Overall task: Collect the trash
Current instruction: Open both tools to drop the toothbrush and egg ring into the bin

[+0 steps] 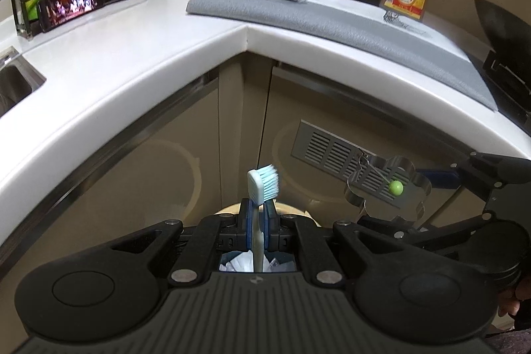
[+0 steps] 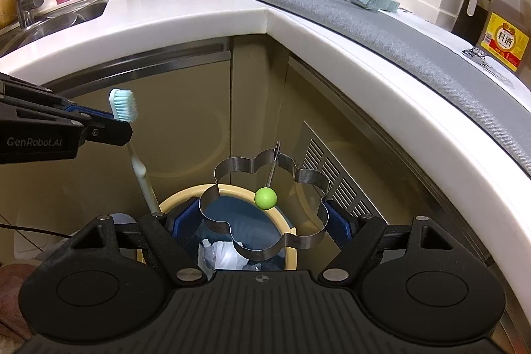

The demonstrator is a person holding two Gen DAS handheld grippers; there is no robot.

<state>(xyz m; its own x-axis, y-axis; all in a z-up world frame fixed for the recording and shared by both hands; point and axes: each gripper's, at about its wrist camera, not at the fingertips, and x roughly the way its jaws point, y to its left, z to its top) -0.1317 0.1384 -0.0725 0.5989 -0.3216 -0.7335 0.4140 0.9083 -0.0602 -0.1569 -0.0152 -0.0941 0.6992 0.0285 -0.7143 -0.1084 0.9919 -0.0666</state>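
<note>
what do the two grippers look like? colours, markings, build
Both match: the left gripper and right gripper are matte black plastic, with blue pads on the fingers, silver pivot rivets, round discs on each side of a ribbed base plate bearing a small crosshair mark. The left gripper's side reads "GenRobot.AI" in white.

right claw (image 2: 264, 221) grips flower-shaped ring (image 2: 265, 208) over bin (image 2: 186, 193) | left claw (image 2: 114, 126) — toothbrush (image 2: 127, 121) clamped

The left gripper (image 1: 259, 218) tips downward, its jaws squeezed tight on a toothbrush (image 1: 262, 184) that sticks straight up. The right gripper (image 2: 264, 221) tips downward too — its jaws stand wide, pressing both sides of a flower-shaped metal ring (image 2: 305, 178).
</note>
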